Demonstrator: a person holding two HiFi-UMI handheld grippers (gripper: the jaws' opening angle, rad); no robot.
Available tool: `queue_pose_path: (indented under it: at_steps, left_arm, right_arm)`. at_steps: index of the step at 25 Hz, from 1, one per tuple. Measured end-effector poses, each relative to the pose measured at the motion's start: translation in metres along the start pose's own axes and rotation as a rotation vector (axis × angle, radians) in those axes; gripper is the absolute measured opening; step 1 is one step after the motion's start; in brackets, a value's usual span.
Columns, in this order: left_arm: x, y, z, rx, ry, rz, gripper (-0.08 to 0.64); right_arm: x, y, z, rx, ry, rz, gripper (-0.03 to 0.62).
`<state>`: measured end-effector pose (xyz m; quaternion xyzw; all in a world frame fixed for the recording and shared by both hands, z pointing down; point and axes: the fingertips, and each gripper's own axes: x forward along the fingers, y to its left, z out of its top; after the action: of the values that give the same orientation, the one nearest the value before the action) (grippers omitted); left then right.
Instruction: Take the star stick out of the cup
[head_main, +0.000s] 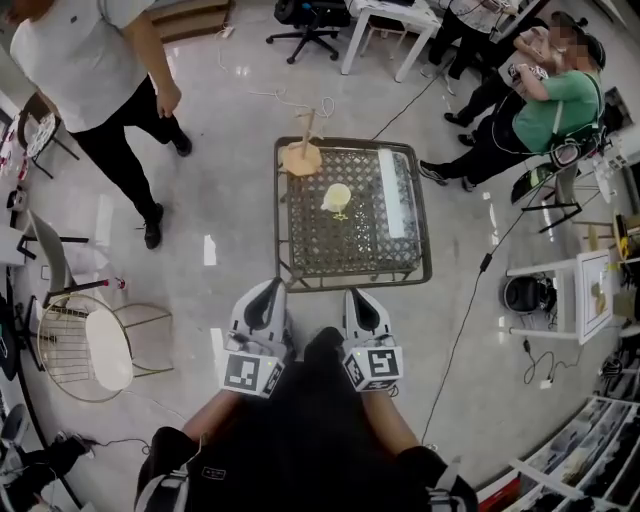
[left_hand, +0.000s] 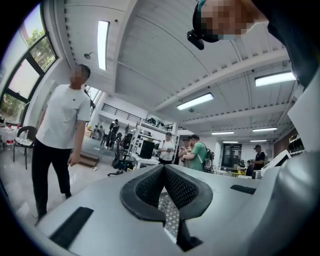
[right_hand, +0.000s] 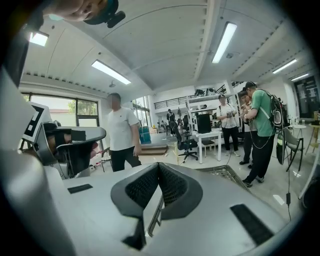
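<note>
Left gripper (head_main: 272, 290), right gripper (head_main: 355, 297) rest far from cup (head_main: 337, 197).

You stand over a low woven-top table (head_main: 352, 250) on a glossy grey floor (head_main: 230, 180). Left of the table sits a round wire chair (head_main: 95, 350). Beyond the table are a black office chair (head_main: 308, 18) and a white desk (head_main: 395, 15). Strip lights (left_hand: 102, 44) line the ribbed ceiling, and tall windows (left_hand: 20, 80), probably, lie off to the table's left.

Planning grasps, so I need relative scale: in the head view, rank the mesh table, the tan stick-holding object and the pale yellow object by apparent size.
1. mesh table
2. tan stick-holding object
3. pale yellow object, only slightly smaller; nearly a tie.
</note>
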<state>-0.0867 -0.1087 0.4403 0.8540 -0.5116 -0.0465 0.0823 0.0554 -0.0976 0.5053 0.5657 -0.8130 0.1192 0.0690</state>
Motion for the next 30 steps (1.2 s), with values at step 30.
queue_pose_path:
  at_steps: [30]
  left_arm:
    - [0.170, 0.056, -0.004, -0.017, 0.022, 0.078, 0.015]
  right_arm:
    - [0.211, -0.113, -0.150, -1.086, 0.580, 0.172, 0.057]
